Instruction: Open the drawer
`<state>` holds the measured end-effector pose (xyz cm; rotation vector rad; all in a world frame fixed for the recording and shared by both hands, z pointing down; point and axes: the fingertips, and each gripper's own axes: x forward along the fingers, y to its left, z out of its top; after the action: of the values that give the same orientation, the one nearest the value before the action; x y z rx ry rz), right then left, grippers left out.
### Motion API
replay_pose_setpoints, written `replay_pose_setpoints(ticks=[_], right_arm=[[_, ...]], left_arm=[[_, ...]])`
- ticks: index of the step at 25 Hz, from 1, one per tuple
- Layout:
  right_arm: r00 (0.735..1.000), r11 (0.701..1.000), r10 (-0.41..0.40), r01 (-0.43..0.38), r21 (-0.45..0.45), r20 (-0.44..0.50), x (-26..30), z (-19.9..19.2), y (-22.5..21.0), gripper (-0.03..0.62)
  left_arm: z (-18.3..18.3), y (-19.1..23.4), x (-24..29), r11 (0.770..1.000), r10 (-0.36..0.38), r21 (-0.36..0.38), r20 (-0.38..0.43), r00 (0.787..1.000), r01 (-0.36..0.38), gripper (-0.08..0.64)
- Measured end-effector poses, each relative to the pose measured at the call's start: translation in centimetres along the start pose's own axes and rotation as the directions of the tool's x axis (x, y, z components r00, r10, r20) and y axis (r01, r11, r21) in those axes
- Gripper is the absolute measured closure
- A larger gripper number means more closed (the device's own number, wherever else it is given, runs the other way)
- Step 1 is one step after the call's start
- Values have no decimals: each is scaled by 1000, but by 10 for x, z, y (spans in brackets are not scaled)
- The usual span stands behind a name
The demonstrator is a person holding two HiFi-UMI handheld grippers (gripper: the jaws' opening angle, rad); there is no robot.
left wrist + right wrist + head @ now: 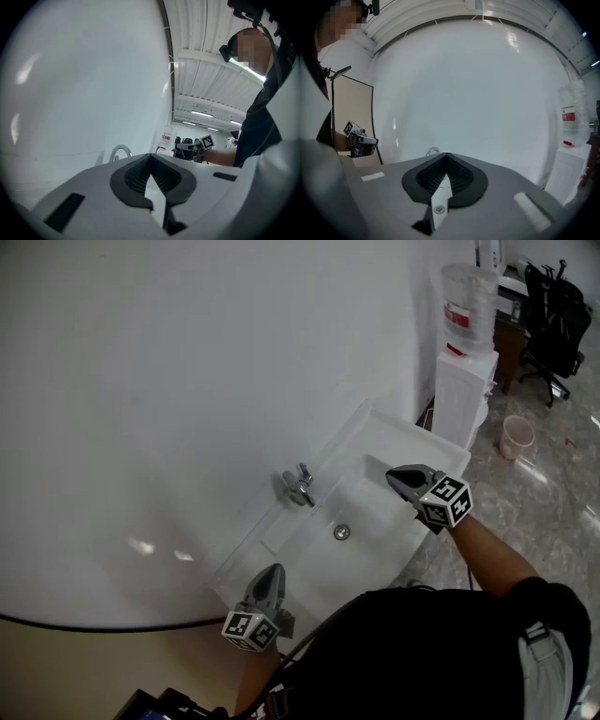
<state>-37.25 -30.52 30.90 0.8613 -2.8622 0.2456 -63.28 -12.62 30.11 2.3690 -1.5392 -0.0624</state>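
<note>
Fingers on the left gripper point(150, 156) are pressed together at their tips with nothing between them. The right gripper point(446, 155) is just the same, its ribbed pads closed and empty.

In the head view the left gripper sits at lower centre, over the near corner of a white sink point(380, 521). The right gripper is right of centre, over the sink's other end. Both point toward the white wall point(187, 362) that fills the upper left of the frame. A chrome faucet point(300, 486) stands on the sink's back rim between the two grippers, and a round drain point(342, 532) lies in the basin just below it.

At upper right a water dispenser point(464, 395) carries a clear bottle point(469, 306), with a pink bucket point(517, 437) on the marble floor point(544, 502) beside it and a black chair point(555, 320) in the corner.

No view shows the drawer. The sink's front is hidden below the person's dark sleeve point(497, 568) and body.
</note>
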Motion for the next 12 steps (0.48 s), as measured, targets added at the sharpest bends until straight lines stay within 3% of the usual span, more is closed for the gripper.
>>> replay_pose_setpoints(ticks=[7, 12], right_arm=[[998, 996, -68, 68, 50, 4, -71, -31, -108, 594], [991, 988, -132, 131, 82, 9, -121, -51, -181, 594]], left_arm=[[-13, -78, 133, 993, -111, 27, -94, 989, 114, 565], [-30, -139, 228, 975, -213, 29, -171, 962, 220, 565]])
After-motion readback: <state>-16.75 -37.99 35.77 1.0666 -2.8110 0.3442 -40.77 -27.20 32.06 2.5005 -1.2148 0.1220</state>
